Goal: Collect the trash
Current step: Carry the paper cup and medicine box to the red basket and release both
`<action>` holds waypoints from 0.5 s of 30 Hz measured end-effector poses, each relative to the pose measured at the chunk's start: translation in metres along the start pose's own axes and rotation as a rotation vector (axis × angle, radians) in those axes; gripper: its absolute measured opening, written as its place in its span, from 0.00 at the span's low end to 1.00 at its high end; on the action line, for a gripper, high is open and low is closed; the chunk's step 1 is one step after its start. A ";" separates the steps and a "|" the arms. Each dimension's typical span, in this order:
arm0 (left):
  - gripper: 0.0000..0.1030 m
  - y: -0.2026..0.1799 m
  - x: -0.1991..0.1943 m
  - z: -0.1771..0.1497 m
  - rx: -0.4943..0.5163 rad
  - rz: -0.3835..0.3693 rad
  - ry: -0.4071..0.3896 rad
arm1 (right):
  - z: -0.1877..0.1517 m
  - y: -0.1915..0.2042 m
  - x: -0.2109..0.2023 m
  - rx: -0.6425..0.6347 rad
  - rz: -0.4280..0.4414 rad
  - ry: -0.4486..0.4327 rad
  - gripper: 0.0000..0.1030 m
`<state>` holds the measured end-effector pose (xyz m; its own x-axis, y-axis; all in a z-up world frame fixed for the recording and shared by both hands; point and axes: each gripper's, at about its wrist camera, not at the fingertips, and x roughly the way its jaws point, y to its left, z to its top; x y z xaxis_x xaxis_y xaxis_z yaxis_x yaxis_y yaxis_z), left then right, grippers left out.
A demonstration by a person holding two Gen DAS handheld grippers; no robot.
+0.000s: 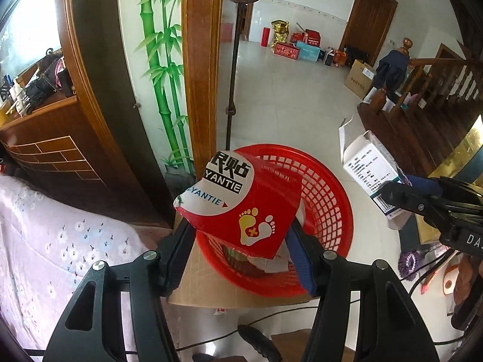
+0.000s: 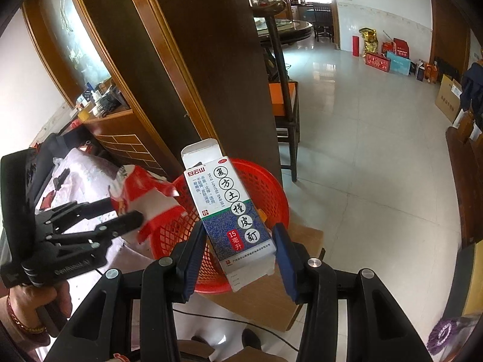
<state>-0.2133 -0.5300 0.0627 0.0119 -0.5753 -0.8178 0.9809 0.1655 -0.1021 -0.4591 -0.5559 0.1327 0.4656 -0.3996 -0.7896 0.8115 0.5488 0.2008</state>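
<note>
Hanging over the red basket (image 1: 326, 199), the red carton (image 1: 241, 208) is pinched half-wide in the left gripper (image 1: 241, 241); the white medicine box (image 2: 232, 217) sits clamped likewise in the right gripper (image 2: 240, 250), above the basket's near rim. With 2 releases due, the medicine box risks clipping that rim and falling onto the cardboard (image 2: 271, 295).

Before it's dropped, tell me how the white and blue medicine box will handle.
The medicine box is probably light and likely empty: its top flap stands open. Thin card, so the right gripper could crush it. Flat sides should not roll.
</note>
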 end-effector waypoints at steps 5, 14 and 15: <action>0.81 0.002 0.000 0.000 -0.007 0.036 -0.016 | 0.008 -0.002 0.008 0.019 0.020 -0.002 0.64; 0.87 0.018 -0.029 -0.016 0.020 0.209 -0.059 | 0.013 0.005 0.009 0.009 0.029 -0.013 0.71; 0.87 0.020 -0.033 -0.018 0.016 0.232 -0.064 | 0.014 0.008 0.009 0.003 0.034 -0.015 0.74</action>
<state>-0.1976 -0.4931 0.0775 0.2489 -0.5735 -0.7805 0.9535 0.2865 0.0935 -0.4437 -0.5659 0.1353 0.4984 -0.3919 -0.7733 0.7961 0.5601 0.2293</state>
